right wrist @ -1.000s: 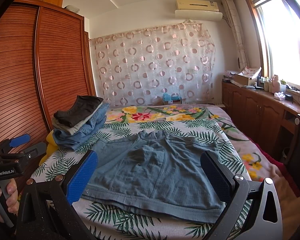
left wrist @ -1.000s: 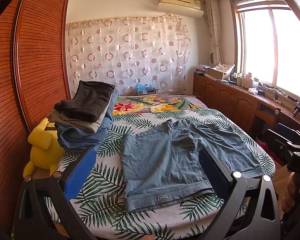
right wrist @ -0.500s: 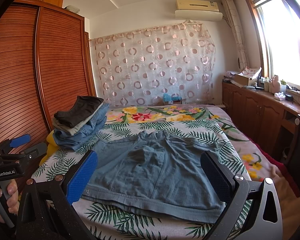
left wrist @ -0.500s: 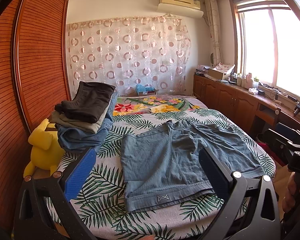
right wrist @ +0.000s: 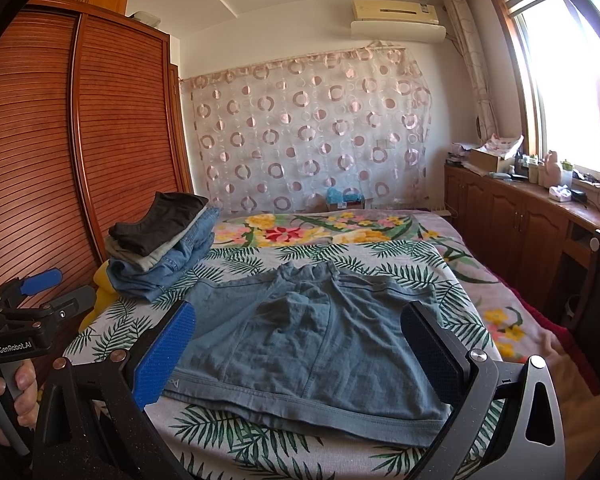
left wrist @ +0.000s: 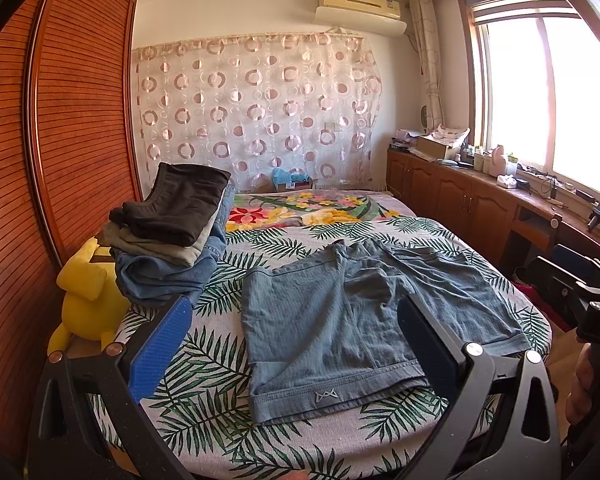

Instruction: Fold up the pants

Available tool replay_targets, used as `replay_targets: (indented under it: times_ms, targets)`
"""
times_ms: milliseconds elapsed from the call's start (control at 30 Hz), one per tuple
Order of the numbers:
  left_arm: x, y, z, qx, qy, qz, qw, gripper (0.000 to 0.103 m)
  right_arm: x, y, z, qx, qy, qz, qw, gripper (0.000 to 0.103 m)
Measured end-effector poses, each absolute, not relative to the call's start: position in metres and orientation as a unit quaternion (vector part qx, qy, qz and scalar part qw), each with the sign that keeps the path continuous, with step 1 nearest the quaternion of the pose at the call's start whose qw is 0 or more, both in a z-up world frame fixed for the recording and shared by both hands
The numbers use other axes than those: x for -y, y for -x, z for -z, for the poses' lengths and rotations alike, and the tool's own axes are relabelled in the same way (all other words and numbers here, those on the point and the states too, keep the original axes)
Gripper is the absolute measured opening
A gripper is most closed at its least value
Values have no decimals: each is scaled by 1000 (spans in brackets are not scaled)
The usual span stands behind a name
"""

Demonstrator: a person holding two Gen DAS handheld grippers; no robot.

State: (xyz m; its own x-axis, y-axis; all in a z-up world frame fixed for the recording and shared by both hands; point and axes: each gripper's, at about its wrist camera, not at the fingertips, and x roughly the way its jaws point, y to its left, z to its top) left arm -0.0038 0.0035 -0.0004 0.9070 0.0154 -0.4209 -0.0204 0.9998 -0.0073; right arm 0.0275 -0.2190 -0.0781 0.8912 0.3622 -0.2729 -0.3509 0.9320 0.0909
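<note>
On the bed [left wrist: 228, 392], near its front edge, a pair of blue shorts [left wrist: 340, 320] lies flat and spread out on the leafy sheet. From the left camera the shorts fill the middle, with the waistband at about 6 o'clock and the two legs reaching up toward 12 and 2 o'clock. A small logo sits on the waistband.

The left gripper [left wrist: 292, 344] hangs above the near edge of the bed. Its fingers are spread wide and hold nothing. One blue pad [left wrist: 160, 344] shows at 8 o'clock and the dark pad at 4 o'clock. It does not touch the shorts.

The right gripper [right wrist: 300, 352] also hangs over the near edge, fingers wide apart and holding nothing. The shorts lie between its two pads in the picture, but it is not touching them.

A pile of folded clothes [left wrist: 172, 240] sits on the bed at 10 o'clock from the shorts, close to them but apart. A dark piece is on top, a grey one under it, and blue jeans at the bottom. A yellow toy [left wrist: 86, 300] sits just beside the pile, next to the brown wardrobe [left wrist: 72, 120].

A hand [right wrist: 8, 392] holds the left gripper's handle at 8 o'clock in the right camera. Behind the bed hangs a curtain [left wrist: 256, 112] with rings on it. A window [left wrist: 548, 96] is at 2 o'clock.
</note>
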Motion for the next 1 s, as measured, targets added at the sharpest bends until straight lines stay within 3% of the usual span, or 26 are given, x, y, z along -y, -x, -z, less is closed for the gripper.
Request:
replay_targets:
  times_ms: [500,1000]
  targets:
    - [-6,1,4,-229,6,-10,973,103,219,-30,81,-151,-19,-184,971,102]
    - [-22,-25,54,-293,9,-12,956,103,231,-53,101,-207,-5,-171,963,102]
